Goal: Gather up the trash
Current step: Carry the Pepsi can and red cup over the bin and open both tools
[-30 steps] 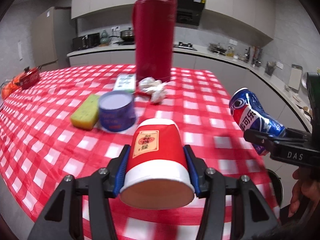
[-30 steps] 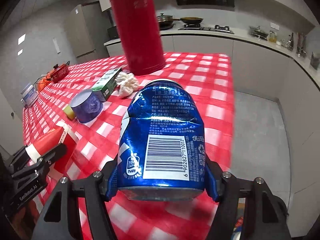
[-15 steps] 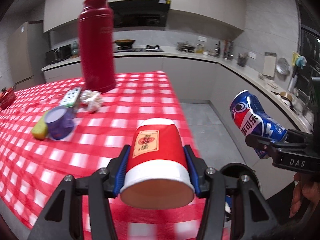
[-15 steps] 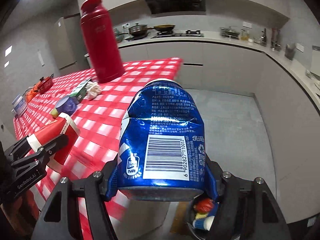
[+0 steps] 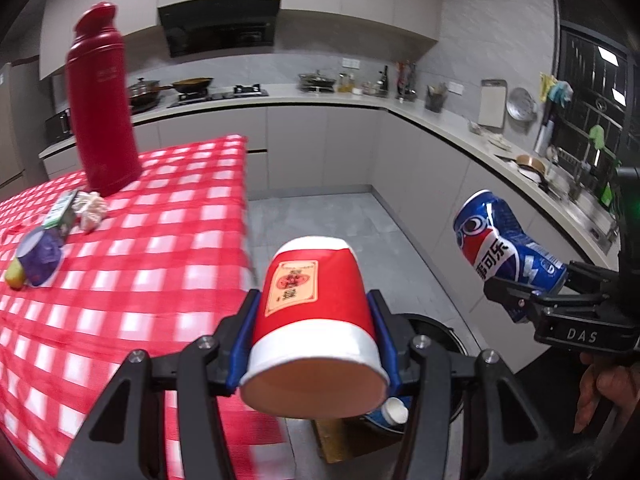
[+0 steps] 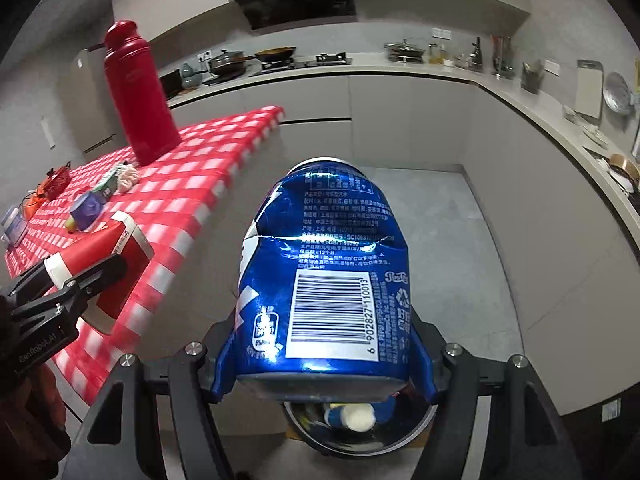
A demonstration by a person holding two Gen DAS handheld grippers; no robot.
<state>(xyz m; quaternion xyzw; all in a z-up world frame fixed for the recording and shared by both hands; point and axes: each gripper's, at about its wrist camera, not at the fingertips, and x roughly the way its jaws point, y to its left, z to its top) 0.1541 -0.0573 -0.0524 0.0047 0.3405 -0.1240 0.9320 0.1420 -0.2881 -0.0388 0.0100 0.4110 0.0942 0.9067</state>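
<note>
Both grippers have swung away from the red-and-white checked counter (image 5: 168,240) since a second ago and now hang past its edge, over the grey tiled floor (image 6: 452,240). Nearest the lens in the left wrist view, the left gripper (image 5: 314,340) has its blue-padded fingers (image 5: 242,336) clamped on the sides of a red paper cup with a white rim band and a printed label (image 5: 316,308), held upside down with its open mouth toward the camera. In the right wrist view, the right gripper (image 6: 324,356) has its fingers clamped on a dented blue aluminium soda can with a barcode (image 6: 324,276), its creased middle catching the light. Directly below the can sits a round dark trash bin (image 6: 360,436), on the floor just beside the counter's edge, with a small white-capped bottle (image 6: 352,416) already lying inside. A person's hand (image 5: 600,392) grips the right tool at the frame's lower right in the left wrist view. Farther back on the counter lie a purple round tub (image 5: 40,256), a green-and-white carton (image 5: 60,216) and a crumpled white paper wad (image 5: 91,210). Behind them stands a tall red thermos flask (image 5: 100,104), upright. Grey kitchen cabinets (image 5: 320,144) and a black range hood (image 5: 220,24) close the scene.
</note>
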